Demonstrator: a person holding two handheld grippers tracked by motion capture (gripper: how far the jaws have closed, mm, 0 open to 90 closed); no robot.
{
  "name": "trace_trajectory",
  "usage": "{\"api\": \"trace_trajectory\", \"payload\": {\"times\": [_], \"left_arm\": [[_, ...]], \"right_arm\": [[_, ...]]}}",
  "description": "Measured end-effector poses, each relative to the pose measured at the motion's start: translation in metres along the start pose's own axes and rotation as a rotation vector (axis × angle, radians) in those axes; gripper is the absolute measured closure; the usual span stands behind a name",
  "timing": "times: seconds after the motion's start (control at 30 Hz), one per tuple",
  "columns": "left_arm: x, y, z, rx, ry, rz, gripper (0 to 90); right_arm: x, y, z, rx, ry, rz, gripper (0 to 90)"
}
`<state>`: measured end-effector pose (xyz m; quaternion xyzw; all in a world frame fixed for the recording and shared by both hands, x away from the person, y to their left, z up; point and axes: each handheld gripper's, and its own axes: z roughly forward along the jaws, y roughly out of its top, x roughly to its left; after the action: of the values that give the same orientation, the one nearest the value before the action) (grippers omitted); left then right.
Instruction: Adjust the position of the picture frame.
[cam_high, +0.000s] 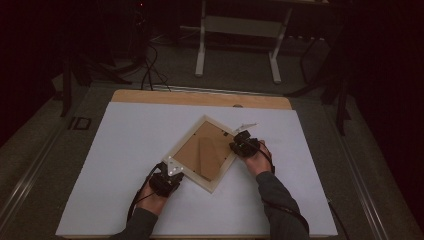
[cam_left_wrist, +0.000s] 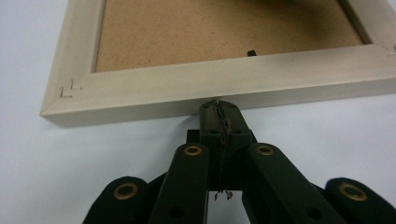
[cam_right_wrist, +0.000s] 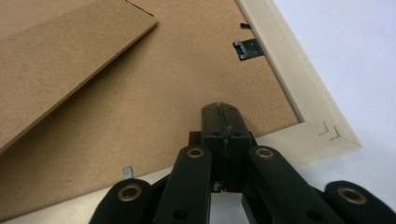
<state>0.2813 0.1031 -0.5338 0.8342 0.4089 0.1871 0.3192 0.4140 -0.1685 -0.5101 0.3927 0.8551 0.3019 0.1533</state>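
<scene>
A pale wooden picture frame (cam_high: 186, 137) lies face down and turned like a diamond on the white table top (cam_high: 125, 165). Its brown backing board (cam_high: 197, 155) faces up, with a fold-out stand flap (cam_right_wrist: 60, 56) lying on it. My left gripper (cam_high: 172, 172) is shut, its tip (cam_left_wrist: 219, 105) against the outer side of the frame's near rail (cam_left_wrist: 233, 77). My right gripper (cam_high: 239, 146) is shut too, its tip (cam_right_wrist: 219, 108) over the backing board (cam_right_wrist: 154, 107) near the frame's corner (cam_right_wrist: 336, 135). A black hanger clip (cam_right_wrist: 246, 48) sits by the rail.
A small white scrap (cam_high: 247, 126) lies just beyond the frame's right corner. The table's wooden far edge (cam_high: 200, 97) shows past the white sheet. Cables (cam_high: 147, 70) and a white stand (cam_high: 237, 45) are on the floor behind. A metal tab (cam_right_wrist: 127, 172) sticks out at the board's edge.
</scene>
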Motion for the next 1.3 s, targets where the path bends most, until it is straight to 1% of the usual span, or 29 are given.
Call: {"api": "trace_trajectory", "payload": {"times": [0.2,0.33,0.4,0.53,0.57,0.63,0.67,0.73,0.8,0.87,0.97,1.07,1.1,1.13,1.17,1.23,1.3], "left_arm": [[-0.001,0.002,0.002,-0.004,-0.005,-0.006,89.8],[-0.002,0.004,0.005,-0.013,0.009,-0.009,89.9],[-0.002,0.005,0.006,-0.017,0.003,-0.015,89.9],[-0.001,0.006,0.008,-0.019,-0.011,-0.028,89.9],[-0.001,0.006,0.007,-0.018,-0.013,-0.029,89.9],[-0.001,0.006,0.007,-0.017,-0.017,-0.031,89.9],[-0.001,0.006,0.007,-0.016,-0.018,-0.032,89.9],[-0.001,0.006,0.007,-0.016,-0.021,-0.037,89.9],[-0.001,0.006,0.007,-0.014,-0.022,-0.039,89.9],[-0.002,0.007,0.007,-0.014,-0.025,-0.038,89.9],[-0.003,0.007,0.007,-0.014,-0.026,-0.039,90.0],[-0.002,0.007,0.007,-0.013,-0.031,-0.041,90.0],[-0.002,0.007,0.007,-0.013,-0.031,-0.041,90.0],[-0.002,0.007,0.007,-0.013,-0.031,-0.041,90.0],[-0.002,0.007,0.007,-0.014,-0.035,-0.049,89.9],[-0.002,0.007,0.007,-0.013,-0.036,-0.049,90.0],[-0.002,0.007,0.007,-0.014,-0.035,-0.049,90.0]], "right_arm": [[0.002,-0.016,-0.012,-0.012,0.013,0.015,90.0],[0.002,-0.024,-0.021,0.011,0.006,0.024,90.0],[0.003,-0.027,-0.024,0.018,0.005,0.031,90.0],[0.002,-0.028,-0.028,0.044,0.009,0.015,90.0],[-0.002,-0.028,-0.028,0.043,-0.007,0.015,90.0],[-0.009,-0.028,-0.029,0.034,-0.027,0.033,90.0],[-0.015,-0.028,-0.03,0.023,-0.034,0.048,90.0],[-0.028,-0.029,-0.034,-0.011,-0.057,0.093,90.0],[-0.04,-0.03,-0.038,-0.042,-0.096,0.123,90.0],[-0.049,-0.031,-0.04,-0.07,-0.119,0.156,90.0],[-0.059,-0.033,-0.038,-0.062,-0.151,0.183,90.0],[-0.066,-0.036,-0.032,-0.029,-0.16,0.201,90.0],[-0.066,-0.036,-0.032,-0.029,-0.16,0.201,90.0],[-0.068,-0.038,-0.029,-0.015,-0.157,0.199,90.0],[-0.071,-0.042,-0.024,0.016,-0.148,0.2,90.0],[-0.072,-0.045,-0.022,0.024,-0.129,0.206,90.0],[-0.072,-0.047,-0.022,0.016,-0.107,0.213,90.0]]}}
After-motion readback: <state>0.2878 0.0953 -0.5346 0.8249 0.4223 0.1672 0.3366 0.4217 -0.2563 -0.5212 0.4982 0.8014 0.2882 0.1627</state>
